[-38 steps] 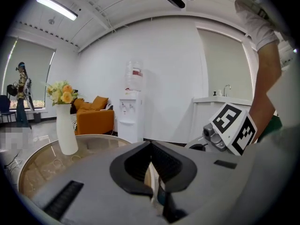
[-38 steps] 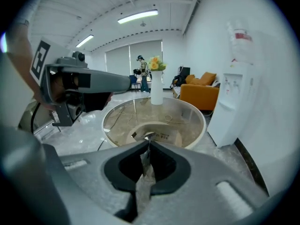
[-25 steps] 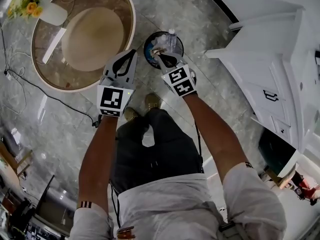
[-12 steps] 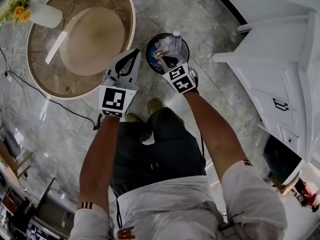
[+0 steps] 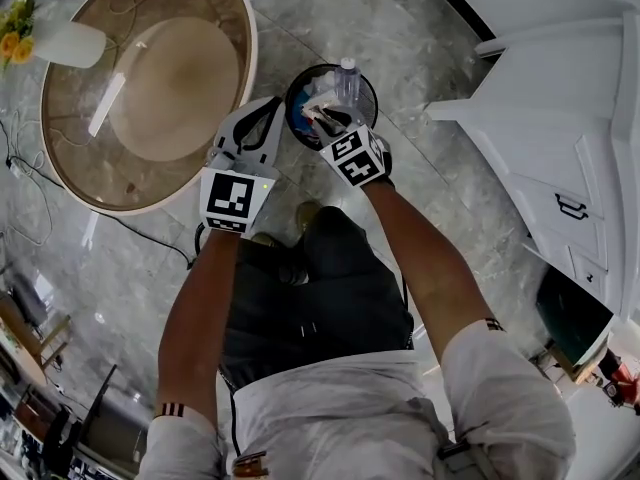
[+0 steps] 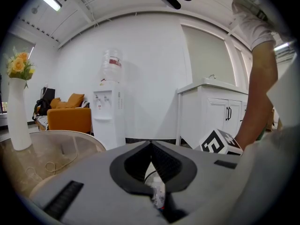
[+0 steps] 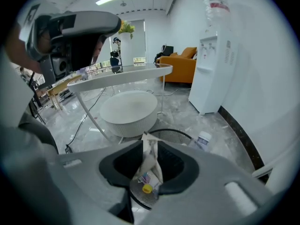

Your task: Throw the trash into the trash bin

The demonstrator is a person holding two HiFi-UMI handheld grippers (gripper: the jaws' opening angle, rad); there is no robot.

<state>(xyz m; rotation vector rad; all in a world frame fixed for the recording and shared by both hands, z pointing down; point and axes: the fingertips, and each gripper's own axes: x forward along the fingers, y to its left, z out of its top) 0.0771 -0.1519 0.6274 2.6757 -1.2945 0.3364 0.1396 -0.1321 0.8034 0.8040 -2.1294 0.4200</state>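
The black round trash bin [image 5: 292, 92] stands on the marble floor by my feet, with a clear bottle [image 5: 347, 76] and other trash inside. My right gripper [image 5: 313, 118] points steeply down over its rim [image 7: 176, 132]. Its jaws have just been opening, and a crumpled paper wrapper [image 7: 150, 157] hangs loosely between them, above the bin's mesh bottom. My left gripper [image 5: 269, 105] hovers just left of the bin, shut with its tips meeting [image 6: 150, 145] and nothing in them. A small white bottle-like thing [image 6: 157, 194] shows through the hollow below its tips.
A round glass table [image 5: 249, 58] with a pale round pouf [image 7: 129, 109] beneath it stands to the left, carrying a white vase [image 5: 68, 42] of flowers. White cabinets [image 5: 560, 118] line the right. A cable [image 5: 120, 208] trails over the floor. A water dispenser [image 6: 108, 116] stands by the wall.
Both grippers have come down toward the bin. The right one's tips now reach over the bin's opening, with the wrapper still between them.
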